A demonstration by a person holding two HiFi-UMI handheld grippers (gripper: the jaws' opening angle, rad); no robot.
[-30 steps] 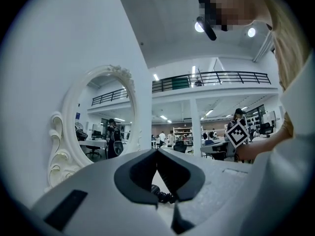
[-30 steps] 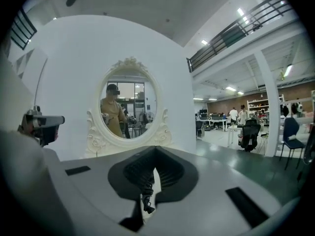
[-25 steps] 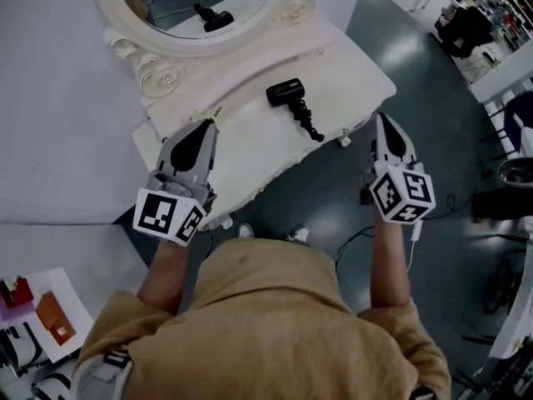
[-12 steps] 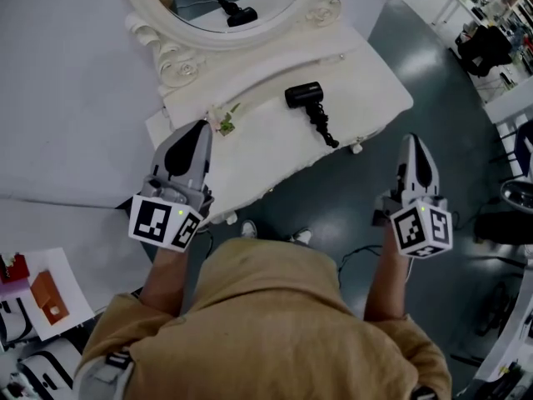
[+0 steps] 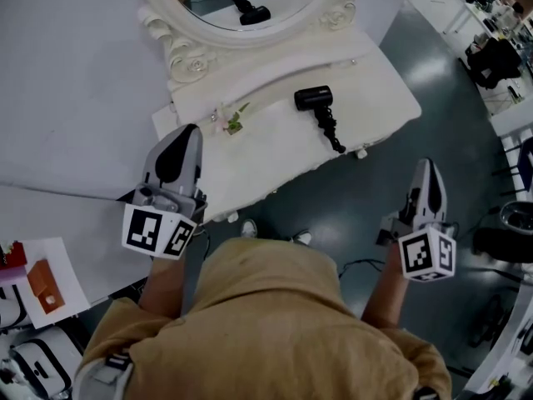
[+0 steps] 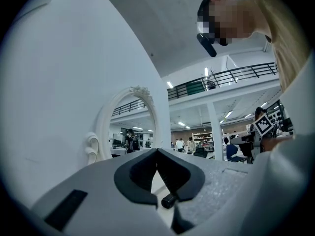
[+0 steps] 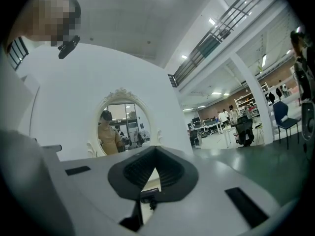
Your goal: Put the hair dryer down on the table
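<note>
Nearest the person, L gripper [image 5: 190, 130] hangs at the table's [image 5: 275, 161] near-left edge and R gripper [image 5: 426, 165] sits off the table's near-right corner over the floor [image 5: 358, 198]. Both have jaws closed tip to tip w/ nothing between them. Further in, the hair dryer [image 5: 313, 98] lies on its side mid-table, its black cord [image 5: 331, 130] trailing toward the table's front edge, apart from both grippers, w/ the mirror [image 5: 187, 52] at the table's back. Put-down step looks done; next move prob. needs no re-grip, just keeping both grippers clear of the table.
</note>
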